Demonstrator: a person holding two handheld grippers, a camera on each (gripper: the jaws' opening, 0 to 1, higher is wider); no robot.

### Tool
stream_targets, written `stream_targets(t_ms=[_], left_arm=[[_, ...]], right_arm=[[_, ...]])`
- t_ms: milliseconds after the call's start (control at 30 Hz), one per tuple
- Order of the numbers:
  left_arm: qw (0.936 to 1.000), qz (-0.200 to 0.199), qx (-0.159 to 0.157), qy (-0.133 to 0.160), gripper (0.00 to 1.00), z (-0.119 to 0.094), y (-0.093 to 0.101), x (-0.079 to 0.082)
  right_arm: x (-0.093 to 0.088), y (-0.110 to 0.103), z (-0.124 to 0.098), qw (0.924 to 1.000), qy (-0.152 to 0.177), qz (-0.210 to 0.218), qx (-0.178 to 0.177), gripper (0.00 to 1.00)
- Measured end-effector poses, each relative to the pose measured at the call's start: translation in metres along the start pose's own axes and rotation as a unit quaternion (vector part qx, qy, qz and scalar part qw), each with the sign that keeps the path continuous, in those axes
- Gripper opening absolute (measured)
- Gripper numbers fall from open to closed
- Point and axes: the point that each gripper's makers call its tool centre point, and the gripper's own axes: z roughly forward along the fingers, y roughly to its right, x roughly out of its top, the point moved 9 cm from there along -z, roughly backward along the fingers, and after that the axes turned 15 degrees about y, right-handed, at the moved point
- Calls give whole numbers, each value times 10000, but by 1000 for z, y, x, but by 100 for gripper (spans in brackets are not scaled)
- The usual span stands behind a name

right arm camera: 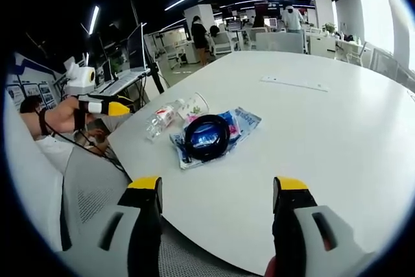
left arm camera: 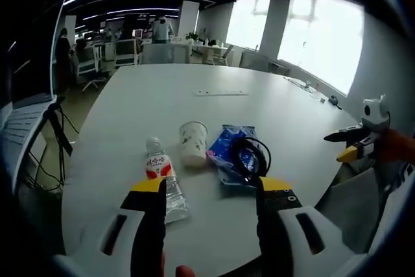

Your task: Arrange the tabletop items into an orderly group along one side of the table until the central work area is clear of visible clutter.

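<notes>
White counter [left arm camera: 259, 105] middle is lying clear; bottle [left arm camera: 163, 176], cup [left arm camera: 193, 142], blue packet [left arm camera: 228, 148] sitting grouped near its edge; both grippers' fingers gaping wide, empty.

table [left arm camera: 214, 105] white | bottle [left arm camera: 163, 176] clear, red label | packet [left arm camera: 228, 147] blue | cable [right arm camera: 207, 135] black

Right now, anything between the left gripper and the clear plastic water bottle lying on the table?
Nothing visible. The left gripper is open just short of the clear plastic water bottle, bare white table between. The white paper cup lies beside it.
</notes>
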Motion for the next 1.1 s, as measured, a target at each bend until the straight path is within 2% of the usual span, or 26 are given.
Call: stream_targets(t_ms=[467,1100], left_arm=[[10000,-22,56,-3,55,6,-6,2],[9998,23,161,-71,54,22,-28,2]], right_arm=[[-2,-1,0,10000,-17,38,-12,68],[-5,0,0,9999,-87,58,-70,68]])
